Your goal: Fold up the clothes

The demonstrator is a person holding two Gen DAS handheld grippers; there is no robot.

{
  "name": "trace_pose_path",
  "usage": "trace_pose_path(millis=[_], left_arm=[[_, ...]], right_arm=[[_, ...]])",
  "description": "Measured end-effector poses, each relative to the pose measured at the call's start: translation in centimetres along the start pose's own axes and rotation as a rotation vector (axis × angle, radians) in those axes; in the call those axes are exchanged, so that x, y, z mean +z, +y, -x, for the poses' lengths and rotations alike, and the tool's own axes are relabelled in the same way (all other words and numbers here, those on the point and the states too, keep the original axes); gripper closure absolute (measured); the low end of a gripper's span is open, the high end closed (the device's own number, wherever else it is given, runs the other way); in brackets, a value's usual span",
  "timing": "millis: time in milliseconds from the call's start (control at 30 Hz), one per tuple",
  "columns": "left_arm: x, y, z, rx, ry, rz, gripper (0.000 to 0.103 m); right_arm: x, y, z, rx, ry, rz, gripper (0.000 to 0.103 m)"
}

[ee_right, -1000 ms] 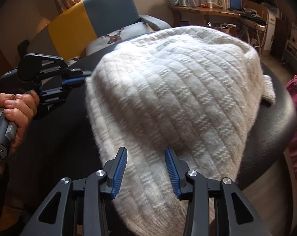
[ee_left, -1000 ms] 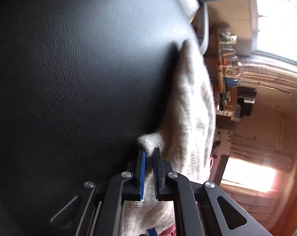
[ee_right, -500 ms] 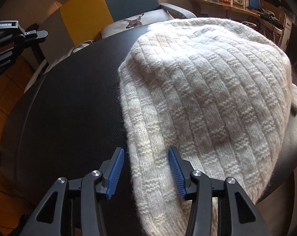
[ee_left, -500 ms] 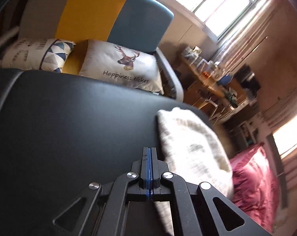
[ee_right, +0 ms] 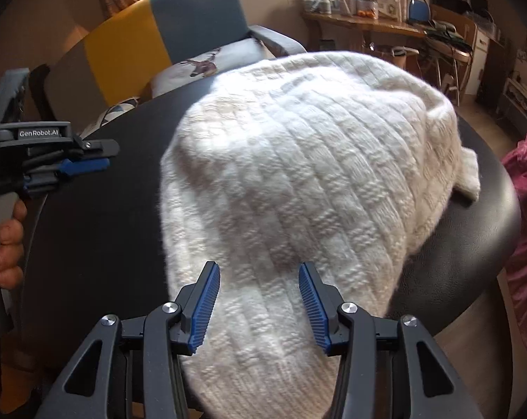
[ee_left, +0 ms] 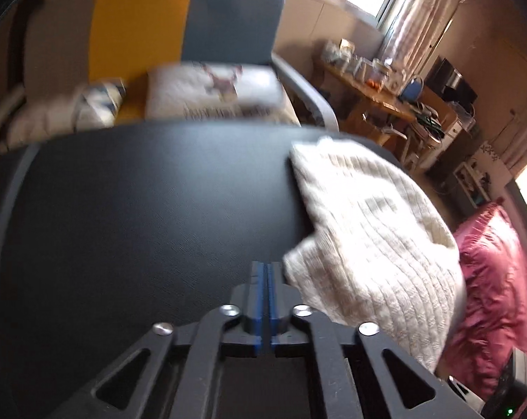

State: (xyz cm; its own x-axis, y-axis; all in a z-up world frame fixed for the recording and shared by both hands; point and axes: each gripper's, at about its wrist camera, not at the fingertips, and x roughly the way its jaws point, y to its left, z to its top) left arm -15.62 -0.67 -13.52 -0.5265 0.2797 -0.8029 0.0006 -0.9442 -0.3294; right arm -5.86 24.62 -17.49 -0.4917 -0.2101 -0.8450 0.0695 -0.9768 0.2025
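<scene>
Two black plastic grippers, right gripper (ee_right: 258, 302) with ribbed blue pads and silver screws on angular cut-out arms, left gripper (ee_right: 88, 164) stamped GenRobot.AI in white, grey handle in a hand (ee_right: 6, 244)

left tool (ee_left: 266, 272) just parting, empty | sweater (ee_left: 375, 237) beside | table (ee_left: 141, 209)
</scene>
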Motion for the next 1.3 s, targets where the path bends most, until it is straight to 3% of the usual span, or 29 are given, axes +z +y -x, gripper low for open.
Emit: trace_pose_path(millis=[67,133,200,367,533,700,733,800,867,1000,1100,1200,1300], left_arm=[[-0.4,0.9,-2.7,-0.084,0.102,0.086,0.076],[-0.6,1.8,-5.4,-0.164,0.199,0.174,0.076],[-0.6,2.5,-7.1,-0.192,0.238,0.23,0.076],[0.0,3.3,-10.3,-0.246,0.289,0.329,0.075],[1.1,2.5,-11.5,-0.265,0.279,0.377,0.071],[1.8,1.5,-11.9,-0.282,0.265,0.396,0.051],[1.8,1.2,-12.0,-0.29,0.266,0.385,0.052],[1.8,0.7,-12.3,-0.308,0.274,0.369,0.082],[1.3,0.4,-12.7,-0.319,0.293,0.372,0.088],[1.0,1.2,-11.1,-0.334,0.221,0.416,0.093],[2.2,2.0,-7.6,-0.376,0.117,0.419,0.094],[3.5,1.8,-3.0,-0.396,0.007,0.361,0.095],[3.9,-0.3,4.0,-0.365,-0.156,0.172,0.095]], right_arm=[[-0.3,-0.3,-0.7,0.015,0.0,-0.012,0.055],[-0.8,-0.6,-0.7,0.032,-0.009,-0.009,0.055],[-1.0,-0.7,-1.0,0.039,-0.005,0.006,0.055],[-0.8,-1.2,-1.1,0.077,-0.007,-0.016,0.055],[-0.2,-1.4,-1.1,0.094,-0.003,-0.044,0.055],[-0.3,-0.1,-1.7,0.052,0.006,0.002,0.054],[-0.3,0.1,-1.7,0.044,0.006,0.01,0.053],[-0.4,0.4,-1.7,0.036,0.006,0.017,0.052],[-0.5,0.6,-1.8,0.036,0.007,0.015,0.051],[-0.5,1.2,-1.9,0.08,0.016,-0.01,0.051],[-0.5,3.0,-2.2,0.181,0.031,-0.026,0.051],[-1.0,5.3,-2.9,0.308,0.065,-0.04,0.051],[-1.7,7.0,-3.5,0.408,0.1,-0.04,0.051]])
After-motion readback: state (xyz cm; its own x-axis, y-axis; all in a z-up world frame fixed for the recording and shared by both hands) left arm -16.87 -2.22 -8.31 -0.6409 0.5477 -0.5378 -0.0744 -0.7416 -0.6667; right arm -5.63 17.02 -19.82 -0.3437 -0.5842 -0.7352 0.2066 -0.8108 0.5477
